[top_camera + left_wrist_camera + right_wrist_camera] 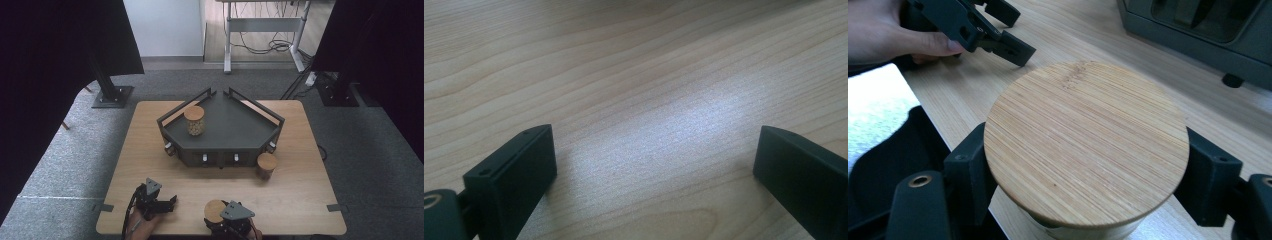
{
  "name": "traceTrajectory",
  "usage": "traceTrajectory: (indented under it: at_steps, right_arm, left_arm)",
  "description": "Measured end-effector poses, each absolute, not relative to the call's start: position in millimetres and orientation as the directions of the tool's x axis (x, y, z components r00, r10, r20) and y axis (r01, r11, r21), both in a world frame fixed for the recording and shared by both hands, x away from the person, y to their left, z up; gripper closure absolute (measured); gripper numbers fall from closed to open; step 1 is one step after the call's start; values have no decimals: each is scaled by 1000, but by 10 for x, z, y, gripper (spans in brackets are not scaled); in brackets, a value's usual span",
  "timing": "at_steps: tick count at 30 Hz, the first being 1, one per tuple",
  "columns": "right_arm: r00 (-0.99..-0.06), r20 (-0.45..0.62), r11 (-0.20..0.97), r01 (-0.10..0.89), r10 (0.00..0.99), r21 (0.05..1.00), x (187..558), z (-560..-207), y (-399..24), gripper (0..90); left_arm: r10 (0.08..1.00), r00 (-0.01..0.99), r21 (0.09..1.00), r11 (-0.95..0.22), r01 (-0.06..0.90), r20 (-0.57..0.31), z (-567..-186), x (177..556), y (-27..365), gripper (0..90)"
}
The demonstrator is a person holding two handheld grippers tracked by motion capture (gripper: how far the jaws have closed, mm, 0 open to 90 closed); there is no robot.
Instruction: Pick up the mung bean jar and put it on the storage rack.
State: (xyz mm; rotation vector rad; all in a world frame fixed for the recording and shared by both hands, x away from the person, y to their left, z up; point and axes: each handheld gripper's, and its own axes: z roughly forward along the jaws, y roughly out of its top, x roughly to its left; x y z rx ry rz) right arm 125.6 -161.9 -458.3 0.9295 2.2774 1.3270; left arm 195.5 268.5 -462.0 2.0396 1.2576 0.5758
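Note:
A jar with a round bamboo lid (1083, 140) stands on the wooden table near its front edge. My right gripper (1088, 170) is shut on it, one pad against each side just under the lid; in the high view this jar (214, 210) sits in front of the right gripper (218, 221). To its left, my left gripper (169, 203) rests low over bare wood. Its jaws stand wide apart with nothing between them (654, 160). The right gripper view also catches the left gripper (998, 30), held by a hand.
A dark corner-shaped tray (235, 127) with raised rails stands mid-table and bears a second lidded jar (194, 120). A third lidded jar (266, 166) stands on the table at the tray's front right. Black stands and a desk frame are on the floor beyond.

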Motion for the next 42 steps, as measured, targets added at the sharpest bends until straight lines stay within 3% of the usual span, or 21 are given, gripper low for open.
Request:
traceTrajectory:
  at_steps: [42]
  right_arm:
    - [-723,-18,352,314,691,882,1248,-4293,-1581,245]
  left_arm:
    - [898,440,731,-317,605,24,-4620,1957,2688,34]
